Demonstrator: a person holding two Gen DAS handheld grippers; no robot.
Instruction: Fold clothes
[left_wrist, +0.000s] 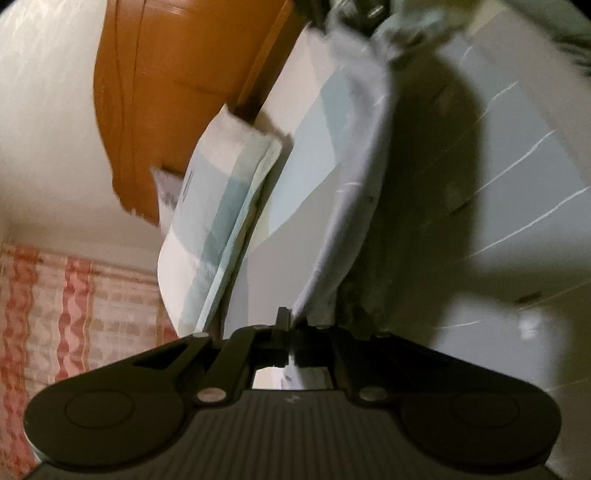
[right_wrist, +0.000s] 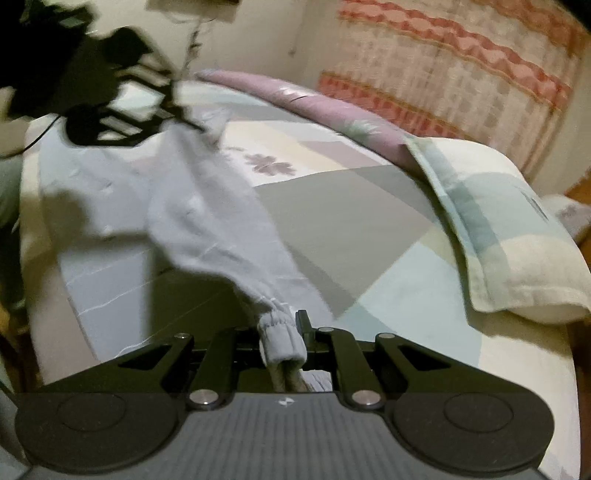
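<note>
A pale lavender garment (left_wrist: 351, 166) hangs stretched between both grippers above the bed. My left gripper (left_wrist: 290, 321) is shut on one thin edge of the cloth. The right wrist view shows that same left gripper (right_wrist: 184, 114) as a dark, blurred shape at the upper left, holding the garment's far end. My right gripper (right_wrist: 282, 332) is shut on the garment's elastic cuff (right_wrist: 280, 341), which bunches between the fingers. From there the garment (right_wrist: 207, 206) runs as a long tube, a sleeve or a leg, up to the left gripper. Its lower part sags onto the sheet.
The bed carries a patchwork sheet (right_wrist: 351, 206) of grey, mint and cream panels. A pillow (right_wrist: 509, 243) lies at the right, with a purple blanket (right_wrist: 332, 107) behind it. A pink patterned curtain (right_wrist: 461, 74) and orange wooden furniture (left_wrist: 166, 92) stand beyond the bed.
</note>
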